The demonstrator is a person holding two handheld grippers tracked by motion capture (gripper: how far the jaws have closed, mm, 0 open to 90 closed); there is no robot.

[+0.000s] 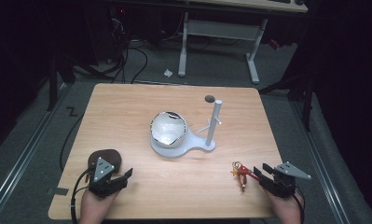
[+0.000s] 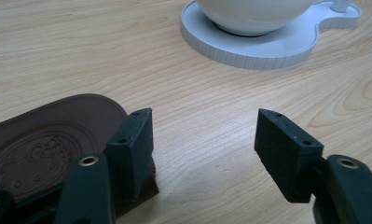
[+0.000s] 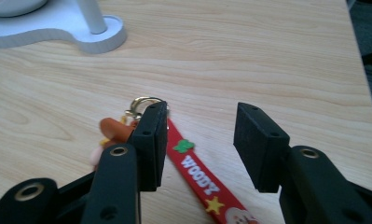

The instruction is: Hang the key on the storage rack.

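Note:
A red printed strap with a gold clasp and a small charm, a keychain (image 1: pixel 243 173) (image 3: pixel 193 168), lies flat on the wooden table near its front right. My right gripper (image 1: pixel 260 171) (image 3: pixel 201 121) is open low over it; the strap runs between the jaws, close to the left one, with no pad pressing on it. At the front left lies a brown embossed leather oval pad (image 1: pixel 110 157) (image 2: pixel 44 140). My left gripper (image 1: pixel 126 176) (image 2: pixel 204 126) is open beside it. Its left jaw stands over the pad's edge, and bare wood shows between the jaws.
A shiny white bowl (image 1: pixel 168 129) (image 2: pixel 253 14) sits on a white stand base (image 1: pixel 193 145) (image 2: pixel 267 46) at the table's middle. An upright white post (image 1: pixel 214 121) (image 3: pixel 93 16) with a side peg rises from the base. A dark round hole (image 1: pixel 210 98) lies behind it.

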